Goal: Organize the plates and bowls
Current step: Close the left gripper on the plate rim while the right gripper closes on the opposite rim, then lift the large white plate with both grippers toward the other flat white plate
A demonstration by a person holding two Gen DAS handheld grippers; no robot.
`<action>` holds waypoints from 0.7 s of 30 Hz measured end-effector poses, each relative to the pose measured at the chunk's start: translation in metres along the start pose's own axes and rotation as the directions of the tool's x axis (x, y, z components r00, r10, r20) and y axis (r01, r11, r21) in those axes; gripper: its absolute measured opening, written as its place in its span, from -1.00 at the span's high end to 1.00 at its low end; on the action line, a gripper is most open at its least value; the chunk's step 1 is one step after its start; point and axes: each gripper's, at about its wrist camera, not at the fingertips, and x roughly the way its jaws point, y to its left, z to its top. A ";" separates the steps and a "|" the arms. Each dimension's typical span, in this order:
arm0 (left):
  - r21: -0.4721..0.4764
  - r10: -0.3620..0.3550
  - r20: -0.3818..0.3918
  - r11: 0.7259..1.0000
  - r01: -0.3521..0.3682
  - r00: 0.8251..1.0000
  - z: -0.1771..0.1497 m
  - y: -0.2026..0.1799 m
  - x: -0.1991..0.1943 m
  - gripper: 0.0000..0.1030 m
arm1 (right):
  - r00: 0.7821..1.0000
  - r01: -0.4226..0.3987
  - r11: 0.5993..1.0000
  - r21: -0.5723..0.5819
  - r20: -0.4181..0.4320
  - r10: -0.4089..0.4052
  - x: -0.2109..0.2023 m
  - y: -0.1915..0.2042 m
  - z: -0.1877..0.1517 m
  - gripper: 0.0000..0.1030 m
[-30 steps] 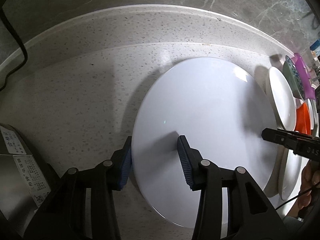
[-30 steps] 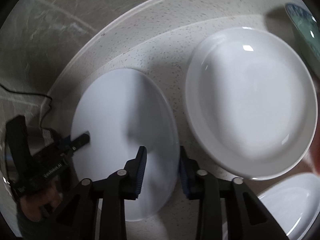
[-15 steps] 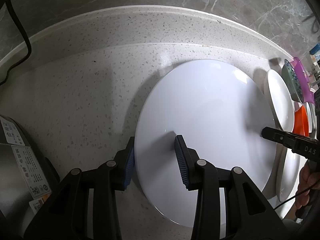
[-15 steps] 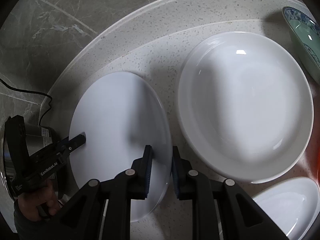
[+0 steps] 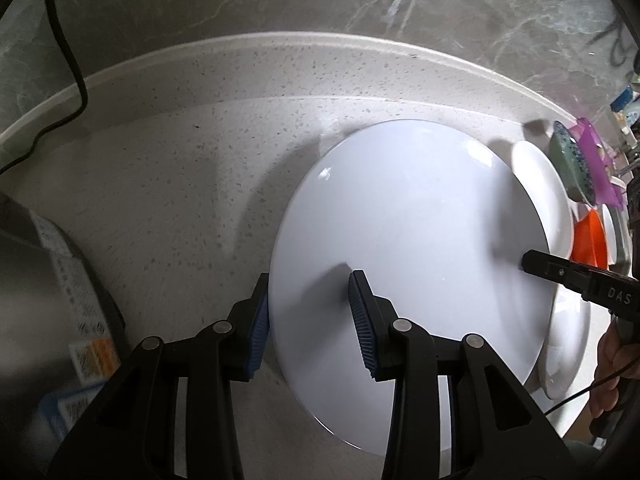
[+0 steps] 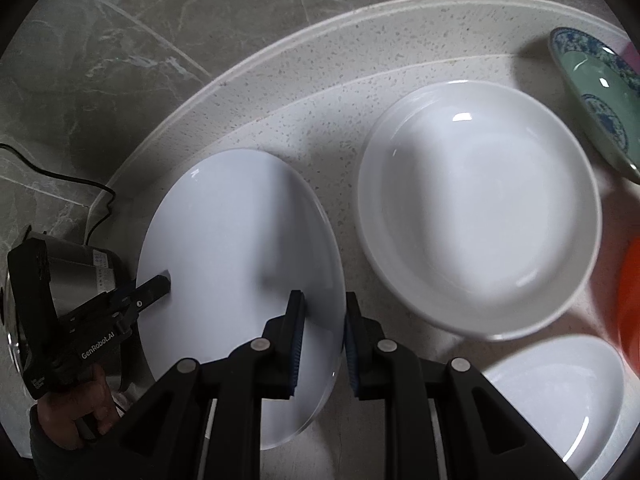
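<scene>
A large flat white plate [image 5: 400, 240] [image 6: 240, 240] is held between both grippers over the speckled counter [image 5: 180, 200]. My left gripper [image 5: 310, 280] is shut on its left rim, one blue pad under the edge and the other on top. My right gripper [image 6: 323, 298] is shut on the opposite rim. Each view shows the other gripper's black finger resting on the plate's far edge. In the left wrist view the plate's right side overlaps the white dishes beyond it.
A deep white plate [image 6: 480, 208] lies to the right, with another white dish [image 6: 560, 392] in front of it. A green and blue patterned bowl [image 6: 600, 92] and an orange bowl [image 6: 630, 308] sit further right. A steel cooker [image 5: 40, 300] with a black cable [image 5: 68, 52] stands left.
Both grippers' jaws have narrowed onto the plate's rim. The left gripper has risen with the plate's left edge, and the counter looks further away.
</scene>
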 end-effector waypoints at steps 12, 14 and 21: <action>0.029 -0.044 0.041 0.999 0.043 0.998 -0.069 -0.048 -0.072 0.34 | 0.998 -0.026 1.000 0.000 0.055 0.026 -0.068 -0.012 -0.064 0.60; 0.026 -0.049 0.035 0.998 0.048 0.998 -0.089 -0.057 -0.080 0.34 | 0.998 -0.024 1.000 -0.005 0.056 0.024 -0.079 -0.015 -0.082 0.60; -0.059 -0.030 0.011 0.998 0.031 0.999 -0.180 -0.085 -0.102 0.34 | 0.999 -0.043 0.997 -0.062 0.004 0.043 -0.098 -0.032 -0.140 0.60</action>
